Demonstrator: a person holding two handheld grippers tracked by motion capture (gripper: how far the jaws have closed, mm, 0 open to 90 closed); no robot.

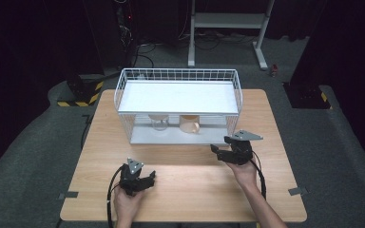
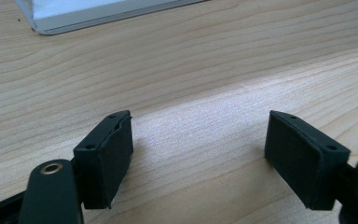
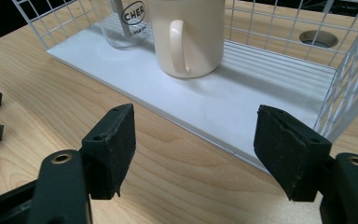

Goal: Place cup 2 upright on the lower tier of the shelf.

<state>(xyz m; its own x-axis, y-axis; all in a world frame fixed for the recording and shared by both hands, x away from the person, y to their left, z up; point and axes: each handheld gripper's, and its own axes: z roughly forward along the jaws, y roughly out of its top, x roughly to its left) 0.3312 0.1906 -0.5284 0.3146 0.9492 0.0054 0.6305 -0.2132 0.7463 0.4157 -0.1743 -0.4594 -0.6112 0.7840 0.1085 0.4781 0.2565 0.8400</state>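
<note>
A wooden table (image 1: 180,190) fills the middle of the high view, and on its far half stands a white wire rack (image 1: 178,104) with a flat white upper shelf and a white lower tray. On that lower tray, near the centre of the frame, a cream mug (image 1: 189,123) stands upright just right of a clear glass (image 1: 159,122); the two are close together, but whether they touch cannot be told. In the right gripper view the cream mug (image 3: 189,35) sits at the top centre with its handle facing the camera, and the clear glass (image 3: 128,23), printed with dark letters, stands behind it at the upper left. The left gripper (image 1: 137,178) lies low over bare wood at the lower left of the high view, held by a hand, and its jaws stand wide apart with nothing between them. The right gripper (image 1: 235,151) hovers right of centre, just in front of the rack's lower tray, its jaws also spread wide and empty, pointing toward the mug.
</note>
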